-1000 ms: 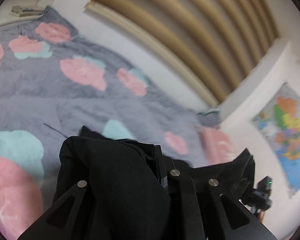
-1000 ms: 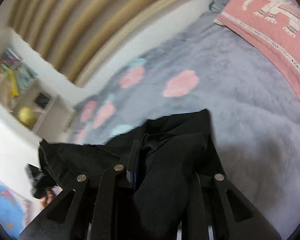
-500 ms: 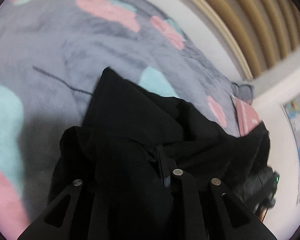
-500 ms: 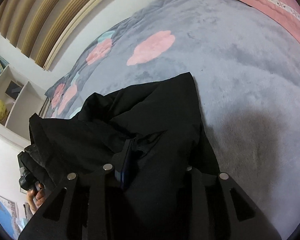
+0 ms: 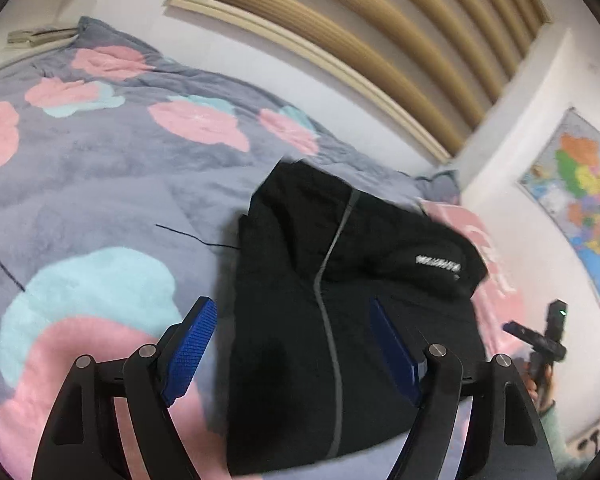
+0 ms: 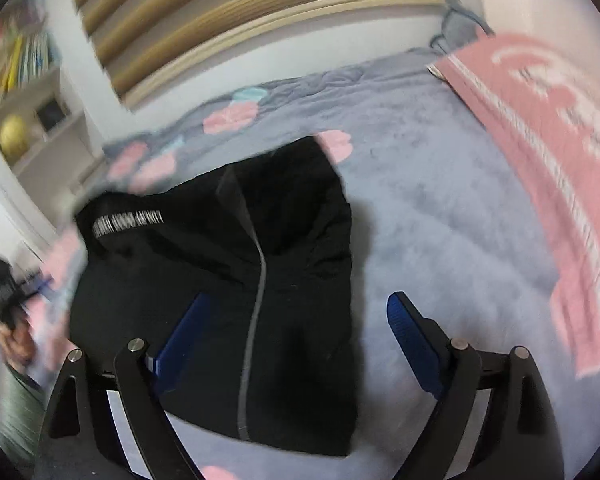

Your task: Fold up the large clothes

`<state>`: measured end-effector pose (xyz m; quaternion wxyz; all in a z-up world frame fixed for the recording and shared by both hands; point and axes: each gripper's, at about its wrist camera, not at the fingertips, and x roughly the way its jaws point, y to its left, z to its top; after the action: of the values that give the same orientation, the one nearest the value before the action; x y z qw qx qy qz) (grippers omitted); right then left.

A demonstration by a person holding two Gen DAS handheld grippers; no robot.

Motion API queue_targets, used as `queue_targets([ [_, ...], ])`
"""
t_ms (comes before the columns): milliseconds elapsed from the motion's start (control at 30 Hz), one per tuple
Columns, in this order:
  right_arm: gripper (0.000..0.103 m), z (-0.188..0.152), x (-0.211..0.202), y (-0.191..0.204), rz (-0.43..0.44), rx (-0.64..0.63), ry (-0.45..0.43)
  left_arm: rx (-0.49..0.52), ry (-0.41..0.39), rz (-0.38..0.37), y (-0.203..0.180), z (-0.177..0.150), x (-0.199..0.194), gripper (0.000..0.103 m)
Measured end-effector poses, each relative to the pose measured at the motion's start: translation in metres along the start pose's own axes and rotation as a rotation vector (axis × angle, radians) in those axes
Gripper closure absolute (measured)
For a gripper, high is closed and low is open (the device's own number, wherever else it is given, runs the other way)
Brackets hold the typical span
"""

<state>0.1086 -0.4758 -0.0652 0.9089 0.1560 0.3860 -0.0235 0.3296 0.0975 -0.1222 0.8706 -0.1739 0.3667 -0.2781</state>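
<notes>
Both grippers have let go since half a second ago: the black cloth that was bunched between their fingers now lies on the bed, and both sets of jaws stand wide apart and empty.

From the left wrist view, the left gripper [image 5: 288, 344] hangs just above the near edge of the black jacket [image 5: 340, 300]. Its blue pads [image 5: 188, 348] are spread well apart, one over the blanket and one over the cloth, holding nothing. The jacket lies folded into a compact bundle, grey zipper line running up its middle and white lettering on the upper flap. It probably rests here because the flat grey blanket [image 5: 100, 200], patterned with pink and teal patches, gives room to finish the fold. A thin dark thread [image 5: 196, 236] lies on the blanket just left of the jacket. A wall map [image 5: 580, 200] hangs at far right.

From the right wrist view, the right gripper [image 6: 300, 328] is likewise fully open and empty above the jacket [image 6: 228, 280]. A pink blanket [image 6: 540, 160] lies well apart at right; a bookshelf [image 6: 28, 80] stands at left. Nothing blocks the jacket, though motion blur hides fine detail.
</notes>
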Motion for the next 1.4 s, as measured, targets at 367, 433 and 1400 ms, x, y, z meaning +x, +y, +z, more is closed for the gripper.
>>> queue_targets([
  [367,0.010,0.065,0.095,-0.025,0.022,-0.016,0.027,-0.197,0.129,-0.082,0.025,0.069,0.118,0.023],
  [433,0.010,0.078,0.122,-0.037,0.075,0.031,0.066,-0.237,0.183,-0.130,0.030,0.075,0.138,0.023],
  [1400,0.035,0.075,0.153,-0.024,0.160,0.099,0.150,-0.198,0.236,-0.055,0.018,0.076,0.170,0.091],
])
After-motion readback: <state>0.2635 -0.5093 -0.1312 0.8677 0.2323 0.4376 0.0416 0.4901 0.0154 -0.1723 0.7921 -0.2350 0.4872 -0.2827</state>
